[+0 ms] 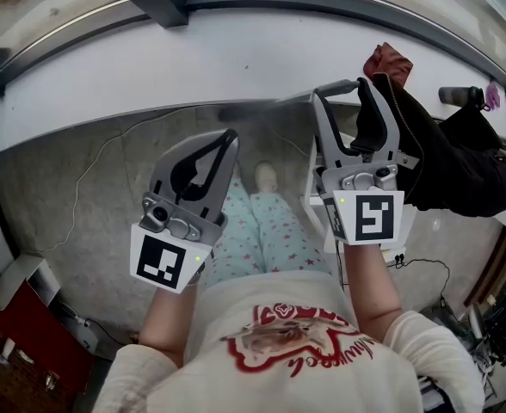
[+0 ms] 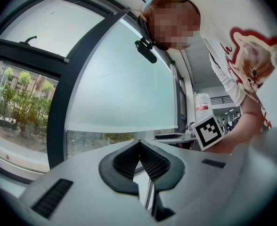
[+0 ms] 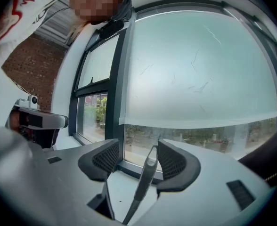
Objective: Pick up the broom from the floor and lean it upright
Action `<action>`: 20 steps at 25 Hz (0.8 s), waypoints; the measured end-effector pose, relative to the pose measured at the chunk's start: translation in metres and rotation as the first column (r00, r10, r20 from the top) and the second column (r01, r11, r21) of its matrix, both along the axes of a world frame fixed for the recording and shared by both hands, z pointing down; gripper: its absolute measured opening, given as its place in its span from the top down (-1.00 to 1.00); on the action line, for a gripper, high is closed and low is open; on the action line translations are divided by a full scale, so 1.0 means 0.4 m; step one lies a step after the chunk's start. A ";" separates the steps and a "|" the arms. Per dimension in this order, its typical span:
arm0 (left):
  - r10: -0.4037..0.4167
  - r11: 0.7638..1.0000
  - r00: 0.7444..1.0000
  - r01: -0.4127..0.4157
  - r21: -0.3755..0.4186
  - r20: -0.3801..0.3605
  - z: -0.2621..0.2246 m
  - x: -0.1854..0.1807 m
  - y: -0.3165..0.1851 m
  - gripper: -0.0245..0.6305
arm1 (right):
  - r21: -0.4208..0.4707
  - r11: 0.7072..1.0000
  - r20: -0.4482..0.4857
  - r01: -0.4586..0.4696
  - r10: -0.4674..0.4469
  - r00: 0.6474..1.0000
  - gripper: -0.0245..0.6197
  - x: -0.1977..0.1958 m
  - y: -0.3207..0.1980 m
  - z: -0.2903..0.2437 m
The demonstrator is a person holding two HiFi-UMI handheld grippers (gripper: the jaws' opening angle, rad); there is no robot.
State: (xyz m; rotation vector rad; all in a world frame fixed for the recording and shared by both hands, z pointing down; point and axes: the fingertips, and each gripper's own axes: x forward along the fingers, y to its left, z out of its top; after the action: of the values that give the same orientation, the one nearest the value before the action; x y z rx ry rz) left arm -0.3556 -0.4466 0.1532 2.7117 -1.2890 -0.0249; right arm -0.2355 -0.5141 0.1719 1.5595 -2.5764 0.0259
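Right gripper [image 3: 136, 163] released: jaws stand wide apart, with the broom handle [image 3: 146, 173] between them. The handle sits just beside the right-hand pad, and contact cannot be told. The handle is slim and grey, near upright, tilted slightly right at its top end, and it rises in front of the white window sill [image 3: 124, 185]. Whether it rests on the sill is unclear. In the head view the right gripper [image 1: 343, 89] points at the sill [image 1: 236, 58]. Left gripper [image 2: 139, 144] clenched, its 2 tips meeting on nothing; in the head view it [image 1: 227, 136] is held to the left, apart from the handle. A dark jacket [image 1: 459, 166] lies far right, and grey floor [image 1: 107, 170] shows below the sill.
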 end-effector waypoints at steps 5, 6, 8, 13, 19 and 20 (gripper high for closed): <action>-0.004 1.000 1.000 0.004 0.004 0.007 -0.002 0.000 -0.012 0.88 | 0.116 0.993 -0.081 -0.009 0.019 0.997 0.11 -0.016 -0.024 -0.092; -0.006 1.000 1.000 0.006 0.003 0.006 -0.001 0.001 -0.014 0.88 | 0.128 0.992 -0.082 -0.002 0.013 0.997 0.11 -0.020 -0.029 -0.103; -0.007 1.000 1.000 0.007 0.002 0.003 0.000 0.006 -0.018 0.88 | 0.134 0.991 -0.054 0.006 0.001 0.999 0.11 -0.022 -0.037 -0.115; 0.005 1.000 1.000 -0.005 0.000 0.000 0.007 0.025 -0.016 0.88 | 0.101 0.993 -0.006 0.065 -0.064 0.998 0.11 -0.042 -0.021 -0.095; 0.000 1.000 1.000 0.000 0.003 -0.001 0.001 0.023 -0.019 0.88 | 0.058 0.993 -0.003 0.101 -0.101 0.995 0.48 -0.076 0.016 -0.074; 0.001 1.000 1.000 -0.001 0.005 -0.001 0.000 0.023 -0.018 0.88 | 0.060 0.993 -0.003 0.101 -0.101 0.995 0.72 -0.079 0.021 -0.076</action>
State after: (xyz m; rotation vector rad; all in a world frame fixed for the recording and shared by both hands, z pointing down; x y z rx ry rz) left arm -0.3463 -0.4539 0.1531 2.7157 -1.2896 -0.0286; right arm -0.2669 -0.5058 0.1415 1.4455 -2.6764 -0.0626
